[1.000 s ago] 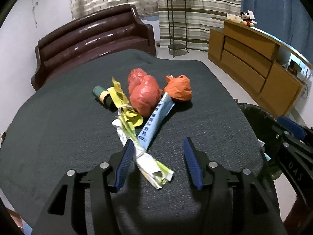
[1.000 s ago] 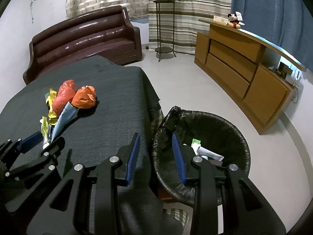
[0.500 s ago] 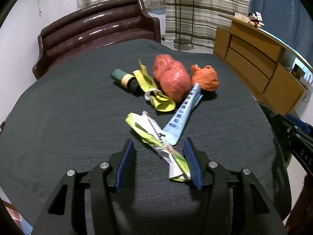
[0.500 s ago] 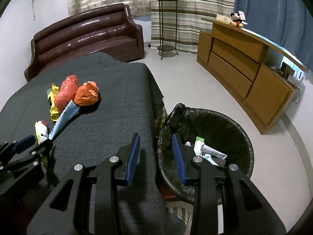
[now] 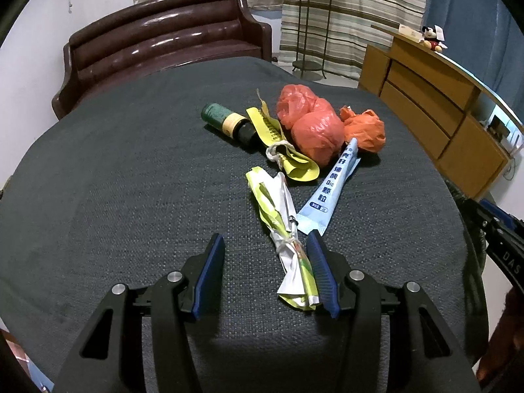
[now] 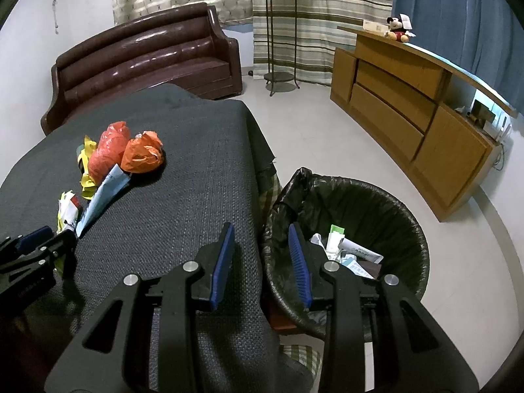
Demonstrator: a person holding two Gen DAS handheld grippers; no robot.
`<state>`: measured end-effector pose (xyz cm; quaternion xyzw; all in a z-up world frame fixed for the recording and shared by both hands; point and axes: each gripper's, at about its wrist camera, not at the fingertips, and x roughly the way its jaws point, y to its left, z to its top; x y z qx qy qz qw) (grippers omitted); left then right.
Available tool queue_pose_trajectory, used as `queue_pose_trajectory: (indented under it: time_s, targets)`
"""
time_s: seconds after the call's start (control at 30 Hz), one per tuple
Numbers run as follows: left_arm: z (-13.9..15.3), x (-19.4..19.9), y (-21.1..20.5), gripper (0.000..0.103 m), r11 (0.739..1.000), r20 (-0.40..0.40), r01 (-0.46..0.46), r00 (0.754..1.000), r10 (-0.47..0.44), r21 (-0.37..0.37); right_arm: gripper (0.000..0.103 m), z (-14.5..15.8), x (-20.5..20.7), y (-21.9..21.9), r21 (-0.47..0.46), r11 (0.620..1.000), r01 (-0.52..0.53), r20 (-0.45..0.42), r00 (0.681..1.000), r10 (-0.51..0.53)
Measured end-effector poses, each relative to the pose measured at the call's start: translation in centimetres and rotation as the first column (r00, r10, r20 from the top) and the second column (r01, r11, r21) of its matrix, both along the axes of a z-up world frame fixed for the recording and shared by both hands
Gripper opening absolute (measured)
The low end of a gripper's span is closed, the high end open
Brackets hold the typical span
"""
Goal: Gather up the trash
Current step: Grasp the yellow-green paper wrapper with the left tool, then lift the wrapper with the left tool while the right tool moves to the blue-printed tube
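On the dark cloth-covered table (image 5: 114, 180) lie two red bags (image 5: 311, 121), an orange bag (image 5: 363, 129), a blue sachet (image 5: 330, 186), a yellow wrapper (image 5: 285, 150), a green bottle (image 5: 226, 122) and a twisted green-white wrapper (image 5: 281, 226). My left gripper (image 5: 264, 237) is open low over the cloth. The twisted wrapper's near end lies between its jaws, close beside the right finger (image 5: 319, 268). My right gripper (image 6: 261, 229) is open and empty over the table's right edge, beside the black-lined bin (image 6: 406, 229), which holds several wrappers.
A brown sofa (image 5: 157, 39) stands behind the table. A wooden cabinet (image 6: 409, 104) runs along the right wall, and a plant stand (image 6: 278, 39) is at the back. Tiled floor (image 6: 327, 137) lies between table, bin and cabinet. The left gripper (image 6: 32, 245) shows at the right wrist view's left edge.
My left gripper slid left across the table and turned a little, so the twisted wrapper went from beside its left finger to beside its right finger. The right gripper stayed still.
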<state>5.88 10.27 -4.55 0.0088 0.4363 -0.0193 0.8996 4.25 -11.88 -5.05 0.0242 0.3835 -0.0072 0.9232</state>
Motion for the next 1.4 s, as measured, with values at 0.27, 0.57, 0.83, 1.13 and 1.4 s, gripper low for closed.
queue_pose_trajectory:
  time_s: [0.27, 0.57, 0.83, 1.13, 1.4]
  targets:
    - [0.1, 0.2, -0.5, 0.022, 0.999, 0.014, 0.04, 0.999, -0.04, 0.036, 0.034, -0.1, 0.0, 0.0, 0.002, 1.0, -0.001, -0.001, 1.0, 0.001]
    - [0.3, -0.1, 0.8, 0.017, 0.998, 0.026, 0.061, 0.998, -0.061, 0.023, 0.034, -0.2, 0.2, 0.1, -0.003, 1.0, -0.001, -0.001, 1.0, 0.001]
    - [1.1, -0.6, 3.1, 0.017, 0.999, 0.071, 0.014, 0.997, -0.018, 0.051, 0.034, -0.2, 0.6, 2.6, -0.009, 0.999, -0.037, 0.002, 0.999, 0.037]
    - [1.0, -0.1, 8.4, 0.017, 0.995, 0.076, -0.078, 0.994, 0.074, 0.06, 0.035, 0.2, 1.4, 8.3, -0.015, 0.994, -0.11, -0.008, 0.994, 0.11]
    - [0.8, 0.1, 12.4, 0.017, 0.989, 0.065, -0.138, 0.989, 0.135, 0.047, 0.043, 0.5, 2.5, 13.5, -0.027, 0.987, -0.161, -0.017, 0.987, 0.16]
